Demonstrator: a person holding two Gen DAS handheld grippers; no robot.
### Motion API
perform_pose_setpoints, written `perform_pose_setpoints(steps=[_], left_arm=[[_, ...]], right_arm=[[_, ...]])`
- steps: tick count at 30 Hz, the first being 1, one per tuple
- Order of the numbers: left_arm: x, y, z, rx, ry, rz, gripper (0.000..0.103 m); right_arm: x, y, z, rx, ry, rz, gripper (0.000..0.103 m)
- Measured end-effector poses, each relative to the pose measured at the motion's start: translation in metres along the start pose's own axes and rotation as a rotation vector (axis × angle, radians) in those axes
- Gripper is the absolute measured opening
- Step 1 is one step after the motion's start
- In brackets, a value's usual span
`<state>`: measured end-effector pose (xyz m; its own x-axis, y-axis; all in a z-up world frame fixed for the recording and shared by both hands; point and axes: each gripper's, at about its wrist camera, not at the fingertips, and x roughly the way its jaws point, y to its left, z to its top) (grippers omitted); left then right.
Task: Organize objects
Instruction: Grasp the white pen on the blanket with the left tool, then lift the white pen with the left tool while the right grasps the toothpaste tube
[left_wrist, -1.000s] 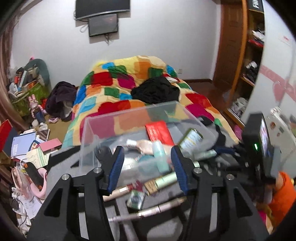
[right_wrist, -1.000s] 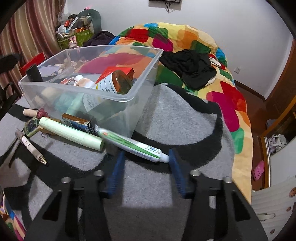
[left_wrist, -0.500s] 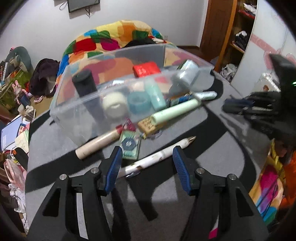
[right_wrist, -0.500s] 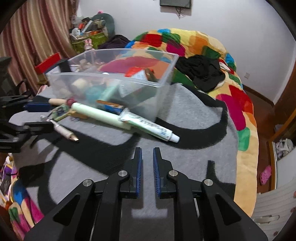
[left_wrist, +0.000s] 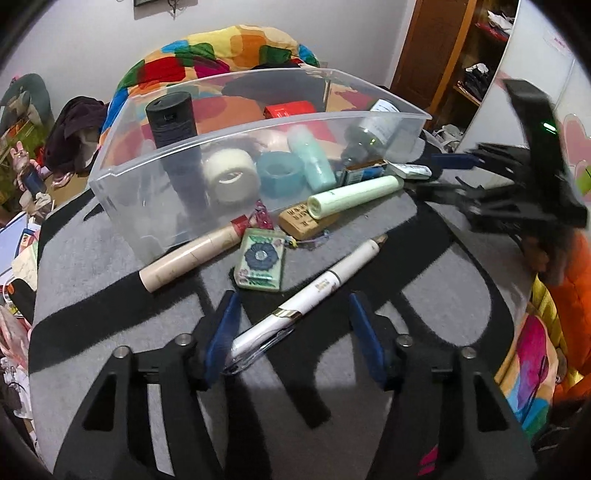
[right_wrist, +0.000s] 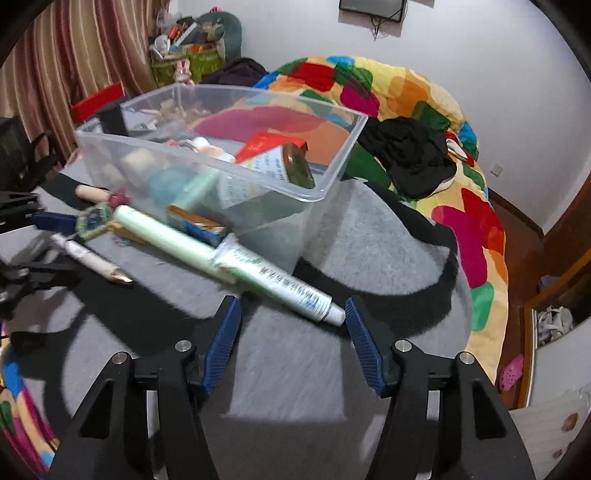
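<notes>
Left gripper (left_wrist: 293, 332), jaws spread, straddles a white pen (left_wrist: 306, 295); right gripper (right_wrist: 293, 332), also spread, nears a toothpaste tube (right_wrist: 280, 284).

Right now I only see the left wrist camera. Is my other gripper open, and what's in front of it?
Observer: Yes, the right gripper is open. A toothpaste tube lies just ahead, its white cap by one fingertip.
Operator: Is it touching the green stick?
Observer: Its flat end meets the end of the pale green tube, beside the clear bin.
Operator: What's the bottle in the bin like?
Observer: The bottle lies on its side, with a round brown end facing the right wrist camera.
</notes>
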<state>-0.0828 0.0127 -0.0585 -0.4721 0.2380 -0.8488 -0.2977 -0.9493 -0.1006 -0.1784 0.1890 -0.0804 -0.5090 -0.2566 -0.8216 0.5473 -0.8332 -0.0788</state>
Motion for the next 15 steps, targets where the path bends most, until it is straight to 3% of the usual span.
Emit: perform_pose_setpoints(steps=[4,8,15], left_arm=[[-0.007,-0.005,-0.007,-0.002,-0.002,-0.004,0.038],[-0.016,-0.01,-0.018,-0.002,-0.011,-0.009,0.02],[-0.021,-0.022,-0.026,-0.001,-0.02,-0.05,0.013]], right_arm=[[0.007,-0.004,0.006,-0.021,0.01,0.018,0.051],[0.003,0.002,0.004,-0.041,0.007,0.022,0.031],[-0.02,0.009,-0.01,0.014,-0.013,0.086,0.017]])
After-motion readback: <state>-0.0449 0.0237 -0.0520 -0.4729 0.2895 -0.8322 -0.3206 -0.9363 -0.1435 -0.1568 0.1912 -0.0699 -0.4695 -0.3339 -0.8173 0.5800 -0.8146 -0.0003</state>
